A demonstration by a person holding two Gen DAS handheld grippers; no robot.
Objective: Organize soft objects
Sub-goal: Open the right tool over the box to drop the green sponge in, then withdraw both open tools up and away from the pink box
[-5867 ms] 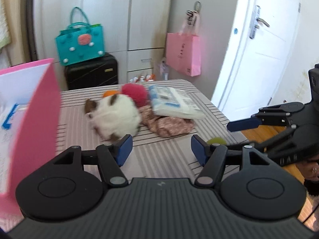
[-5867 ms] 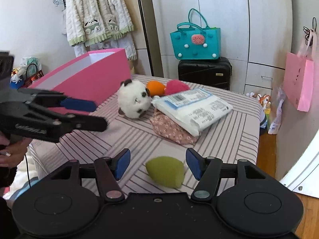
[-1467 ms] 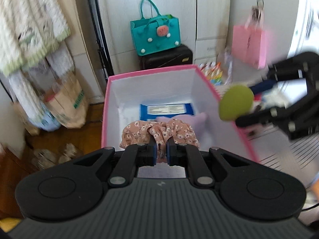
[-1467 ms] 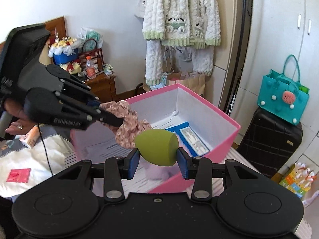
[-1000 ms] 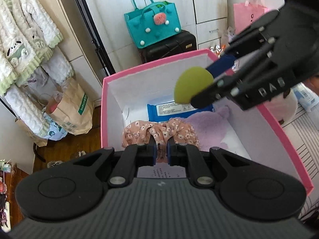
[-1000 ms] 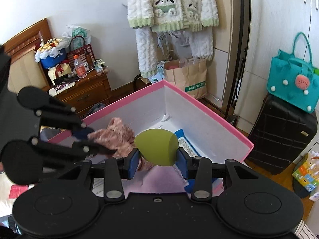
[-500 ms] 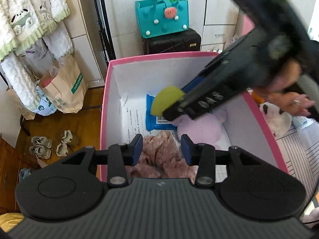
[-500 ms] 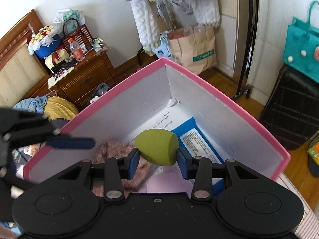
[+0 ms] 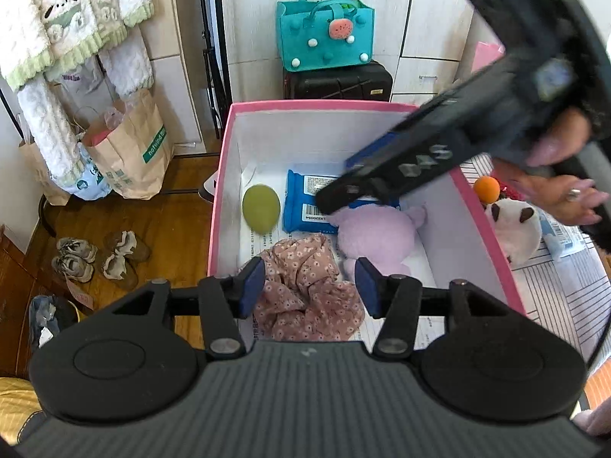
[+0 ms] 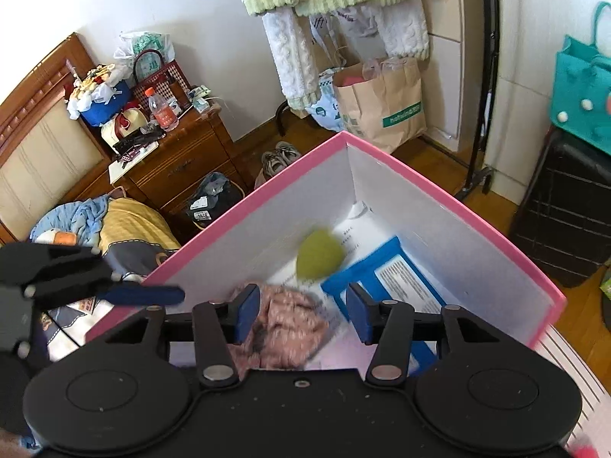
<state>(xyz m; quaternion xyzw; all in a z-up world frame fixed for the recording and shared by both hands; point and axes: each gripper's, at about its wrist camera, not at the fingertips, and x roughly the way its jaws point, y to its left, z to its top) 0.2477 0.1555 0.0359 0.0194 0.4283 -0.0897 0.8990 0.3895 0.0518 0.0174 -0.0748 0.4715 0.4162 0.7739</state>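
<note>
From the left wrist view, we hold the left gripper (image 9: 309,286) with its fingers (image 9: 252,286) spread wide and empty over the near end of the pink-rimmed white cardboard box (image 9: 481,225). Directly below them lies the floral pink fabric scrunchie (image 9: 305,290). Farther in, the olive-green egg-shaped sponge (image 9: 261,208) rests by the left wall, the blue wipes packet (image 9: 305,206) beside it, and the lilac plush toy (image 9: 376,233) to the right. The right gripper (image 9: 340,187) reaches in from the right. Outside the box, a white panda plush (image 9: 513,231) and an orange ball (image 9: 487,189) sit on the striped table (image 9: 561,286).

From the right wrist view, the right gripper (image 10: 301,315) has its fingers (image 10: 246,313) released, holding nothing. The green sponge (image 10: 319,253) appears blurred near the far corner, with the scrunchie (image 10: 278,328) nearer.
</note>
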